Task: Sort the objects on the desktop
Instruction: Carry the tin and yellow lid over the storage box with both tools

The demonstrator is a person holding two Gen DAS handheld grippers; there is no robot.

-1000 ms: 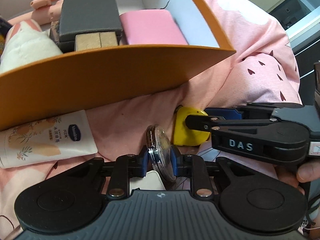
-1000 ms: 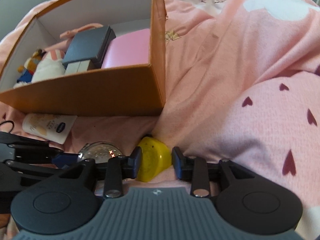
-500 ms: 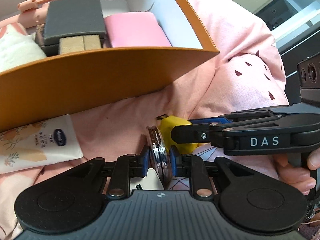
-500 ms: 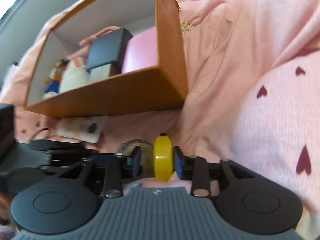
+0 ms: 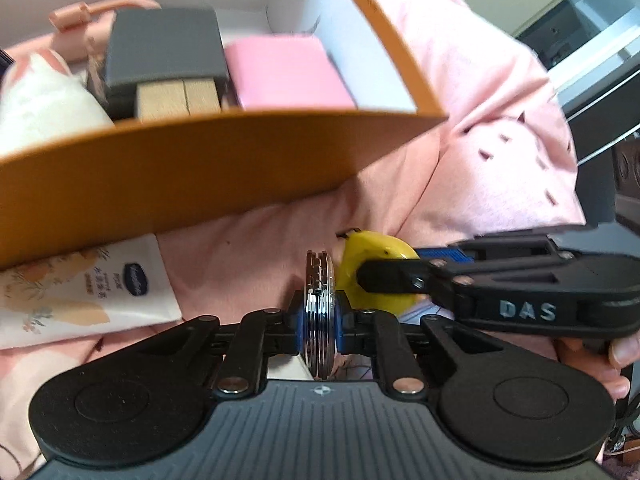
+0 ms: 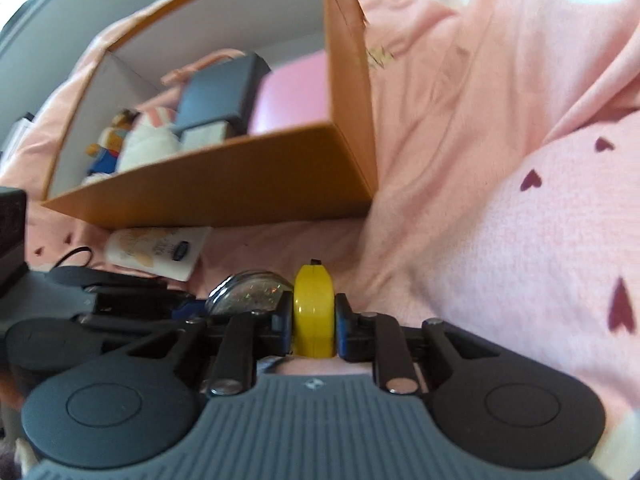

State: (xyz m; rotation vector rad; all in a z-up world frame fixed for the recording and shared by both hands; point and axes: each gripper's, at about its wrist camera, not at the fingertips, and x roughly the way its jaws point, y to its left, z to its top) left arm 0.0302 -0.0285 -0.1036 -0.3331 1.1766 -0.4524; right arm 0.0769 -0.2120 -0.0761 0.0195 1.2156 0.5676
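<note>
Both tongs are clamped on loads: the left tongs [image 5: 319, 316] pinch a silvery disc [image 5: 319, 300] on edge, the right tongs [image 6: 313, 322] a yellow tape measure [image 6: 313, 308], now turned edge-on where a second ago it lay flat. Both loads look lifted off the pink bedding (blur hides contact). The orange box [image 5: 200, 176] ahead seems the destination; a cream tube [image 5: 80, 288] waits left of the left tongs.

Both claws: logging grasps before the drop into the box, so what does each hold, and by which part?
Left claw pinches the silver round case across its flat faces, edge-on. Right claw grips the yellow tape measure across its sides.
</note>
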